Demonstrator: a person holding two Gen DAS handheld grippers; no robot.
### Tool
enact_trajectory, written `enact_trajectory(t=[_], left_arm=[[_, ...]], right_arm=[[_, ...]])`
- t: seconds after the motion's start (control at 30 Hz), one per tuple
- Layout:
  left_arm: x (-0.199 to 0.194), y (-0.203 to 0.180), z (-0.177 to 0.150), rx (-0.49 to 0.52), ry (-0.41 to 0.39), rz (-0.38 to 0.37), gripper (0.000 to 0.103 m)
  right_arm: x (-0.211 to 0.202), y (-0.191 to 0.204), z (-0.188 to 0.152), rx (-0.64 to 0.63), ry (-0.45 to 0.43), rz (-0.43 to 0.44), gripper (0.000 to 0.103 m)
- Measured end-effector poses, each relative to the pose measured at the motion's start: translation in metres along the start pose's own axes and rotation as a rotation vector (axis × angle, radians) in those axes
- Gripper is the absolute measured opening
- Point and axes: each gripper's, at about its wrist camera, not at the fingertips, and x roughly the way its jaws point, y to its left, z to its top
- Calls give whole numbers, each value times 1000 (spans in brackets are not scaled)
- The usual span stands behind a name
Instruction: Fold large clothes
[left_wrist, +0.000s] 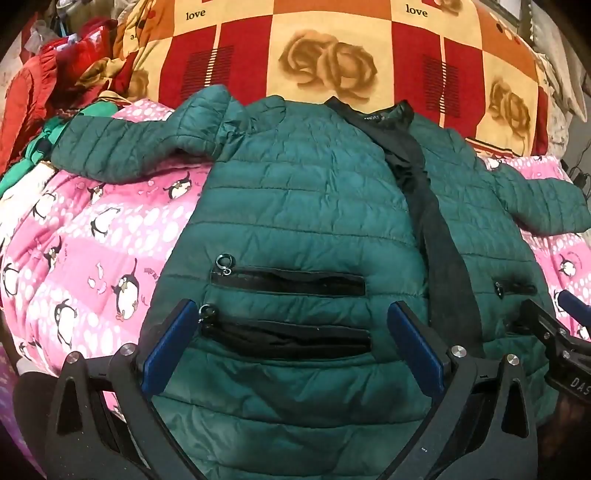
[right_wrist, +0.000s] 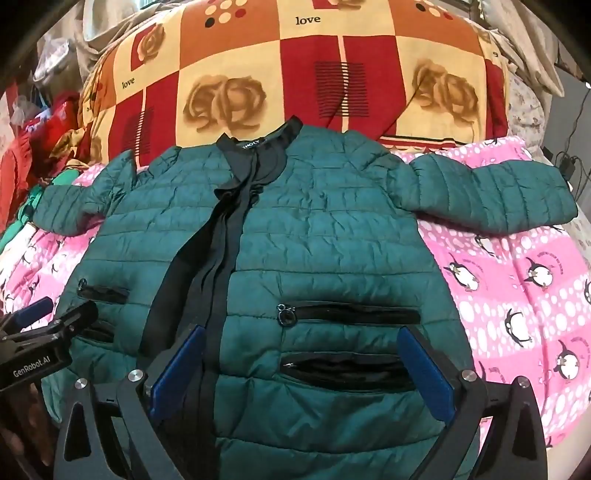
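Jacket (left_wrist: 295, 206) runs lengthwise toward frame top; our left gripper (left_wrist: 291, 317) and right gripper (right_wrist: 301, 343), fingers wide, flank its hem.

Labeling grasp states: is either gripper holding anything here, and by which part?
Nothing is held. The left gripper and right gripper both have jaws wide open over the lower front of the green jacket, spread flat, unfolded.

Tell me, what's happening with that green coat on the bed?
A person holds two grippers over a green puffer jacket spread front-up on a pink penguin blanket, sleeves out to the sides. The left gripper and right gripper both hang open near the hem. No fold has been made yet.
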Motion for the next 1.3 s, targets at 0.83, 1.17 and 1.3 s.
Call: enact_trajectory(t=[0.83,1.17,1.3], left_arm=[[4,-9,0,2,24,-9,102],[5,-11,0,21,23,12,102],[6,-11,-1,18,29,1,102]], right_arm=[[7,1,-1,44,-10,28,103],[10,4,-1,45,0,62,103],[8,7,-2,36,-11,67,103]])
